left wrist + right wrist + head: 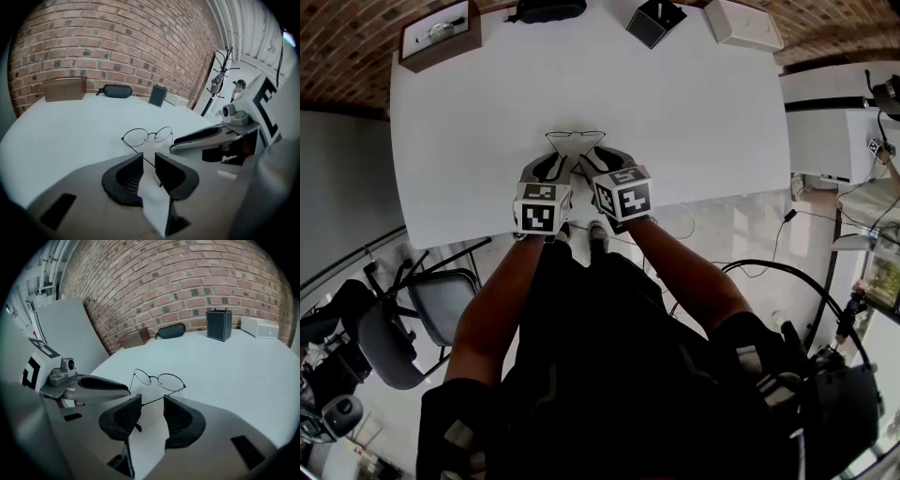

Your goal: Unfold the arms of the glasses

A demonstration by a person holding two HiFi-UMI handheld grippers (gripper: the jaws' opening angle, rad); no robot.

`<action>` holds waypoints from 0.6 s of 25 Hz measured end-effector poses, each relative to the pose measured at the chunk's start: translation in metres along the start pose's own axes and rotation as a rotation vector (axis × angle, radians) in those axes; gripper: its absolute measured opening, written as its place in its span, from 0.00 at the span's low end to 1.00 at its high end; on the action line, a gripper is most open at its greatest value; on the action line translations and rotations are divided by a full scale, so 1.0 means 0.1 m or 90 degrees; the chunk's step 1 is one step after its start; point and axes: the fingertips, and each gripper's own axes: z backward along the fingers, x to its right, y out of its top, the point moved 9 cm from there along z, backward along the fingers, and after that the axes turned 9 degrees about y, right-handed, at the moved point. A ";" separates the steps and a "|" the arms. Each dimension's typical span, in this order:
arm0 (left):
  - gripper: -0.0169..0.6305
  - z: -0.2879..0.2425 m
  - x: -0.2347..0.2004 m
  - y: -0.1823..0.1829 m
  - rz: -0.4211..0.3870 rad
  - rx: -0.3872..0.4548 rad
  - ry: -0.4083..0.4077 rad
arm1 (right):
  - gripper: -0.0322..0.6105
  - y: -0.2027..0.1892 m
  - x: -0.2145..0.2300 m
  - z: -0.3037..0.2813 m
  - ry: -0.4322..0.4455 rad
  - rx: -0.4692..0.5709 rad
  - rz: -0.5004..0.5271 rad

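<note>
The left gripper (pixel 149 158) stands narrowly parted, with one thin arm of the glasses (pixel 149 135) running unpinched between its pads. The right gripper (pixel 152 404) gapes wider around the other arm's tip. Only the head view shows both arms splayed back from the lenses, which rest on the white table (pixel 56 136) just ahead of the jaws. Far beyond are a wooden box (pixel 64 89), a glasses case (pixel 117 90) and a black box (pixel 218 324).

Figure: office-like studio or lab workspace. A plain white bench (pixel 469 112) stands against an exposed brick wall (pixel 117 47). Swivel chairs (pixel 441 300) and loose cables (pixel 759 262) lie on a glossy floor (pixel 731 225). A coat stand (pixel 217 84) stands beside white walls.
</note>
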 end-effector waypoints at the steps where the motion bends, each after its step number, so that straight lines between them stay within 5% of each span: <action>1: 0.14 0.00 -0.02 0.00 -0.002 -0.001 0.001 | 0.23 0.01 0.02 0.01 0.002 -0.002 0.003; 15: 0.14 0.11 -0.24 -0.01 -0.002 -0.008 0.045 | 0.24 0.02 0.24 0.15 0.026 -0.033 0.081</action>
